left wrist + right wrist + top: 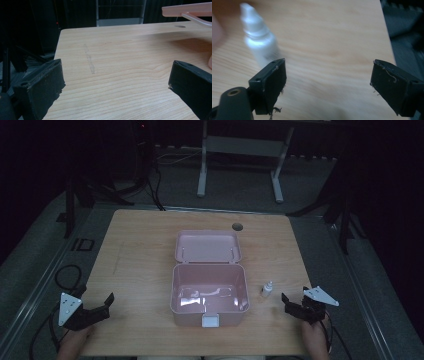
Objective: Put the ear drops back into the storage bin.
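Note:
A pink plastic box [209, 295] sits mid-table with its lid [207, 246] thrown back; its inside holds nothing. A small white dropper bottle [267, 289] stands upright just right of the box. In the right gripper view that bottle [260, 40] is blurred, beyond the left jaw, not between the jaws. My right gripper [292, 304] stands open near the front right edge, a little right of the bottle. My left gripper [102, 307] rests open at the front left corner, with bare wood between its jaws [117, 82]. The lid's edge [190, 10] shows at the upper right.
The wooden table [140, 265] has a round cable hole [237, 226] behind the box. Cables [65, 275] lie on the floor at the left. A desk frame [240, 160] stands beyond the far edge. A faint scuff mark [89, 60] runs across the wood.

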Demonstrator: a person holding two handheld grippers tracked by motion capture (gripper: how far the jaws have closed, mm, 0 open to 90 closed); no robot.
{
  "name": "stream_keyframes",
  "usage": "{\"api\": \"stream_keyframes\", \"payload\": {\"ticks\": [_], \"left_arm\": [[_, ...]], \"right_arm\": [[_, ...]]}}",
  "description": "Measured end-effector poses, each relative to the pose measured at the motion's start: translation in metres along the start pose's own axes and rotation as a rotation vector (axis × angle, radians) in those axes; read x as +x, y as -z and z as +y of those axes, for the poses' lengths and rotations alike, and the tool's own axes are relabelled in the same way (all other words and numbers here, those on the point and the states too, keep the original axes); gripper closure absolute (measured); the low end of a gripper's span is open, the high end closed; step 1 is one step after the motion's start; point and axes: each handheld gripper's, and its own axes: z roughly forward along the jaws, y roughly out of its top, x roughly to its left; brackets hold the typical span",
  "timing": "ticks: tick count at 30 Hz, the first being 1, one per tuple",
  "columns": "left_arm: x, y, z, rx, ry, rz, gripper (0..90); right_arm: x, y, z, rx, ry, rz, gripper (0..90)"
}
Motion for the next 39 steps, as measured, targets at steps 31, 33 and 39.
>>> {"api": "stream_keyframes", "payload": {"ticks": [31,33,39], "left_arm": [[0.0,0.0,0.0,0.002,-0.004,-0.006,0.3],[0.0,0.0,0.0,0.002,-0.004,-0.007,0.4],[0.0,0.0,0.0,0.002,-0.004,-0.006,0.4]], "right_arm": [[0.005,0.007,0.034,0.946,0.268,0.327,11.0],[0.006,0.006,0.035,0.962,0.276,0.338,11.0],[0.011,0.003,0.039,0.951,0.379,0.34,11.1]]}}
